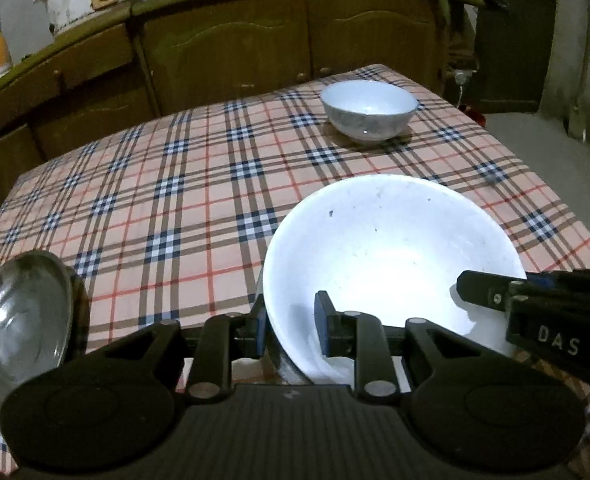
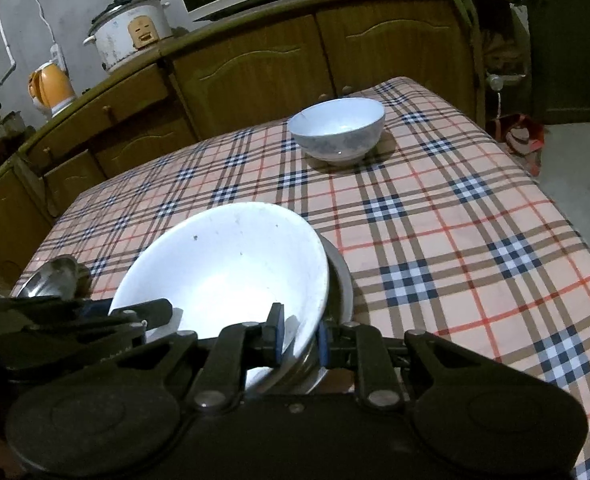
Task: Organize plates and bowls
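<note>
1. Spreading across the middle of both views, the desk (image 1: 167,200) wears a plaid cloth of peach, navy and red; brown wooden cabinets (image 1: 223,52) run along the upper part of each frame behind it.
2. Filling the lower right of the left wrist view and the lower centre-left of the right wrist view, the large white bowl (image 1: 391,264) is tilted, its open side facing the cameras.
3. Under that bowl in the right wrist view, a metal dish (image 2: 341,280) shows as a grey rim curving along the bowl's right edge, touching it.
4. At the lower centre of the left wrist view, the left tool (image 1: 293,326) is clamped on the large white bowl's near rim, one blue pad outside the wall and one inside.
5. At the lower centre of the right wrist view, the right tool (image 2: 301,334) has its pads closed over the bowl's rim and the metal dish's edge; whether it grips one or both I cannot tell.
6. At the far left edge of the left wrist view, a steel plate (image 1: 23,320) stands tilted on the cloth.
7. Toward the upper right of the desk, the small white bowl (image 1: 369,110) sits upright, well apart from everything else.
8. On the cabinets, upper left, stand a white rice cooker (image 2: 129,32) and an orange kettle (image 2: 53,86).
</note>
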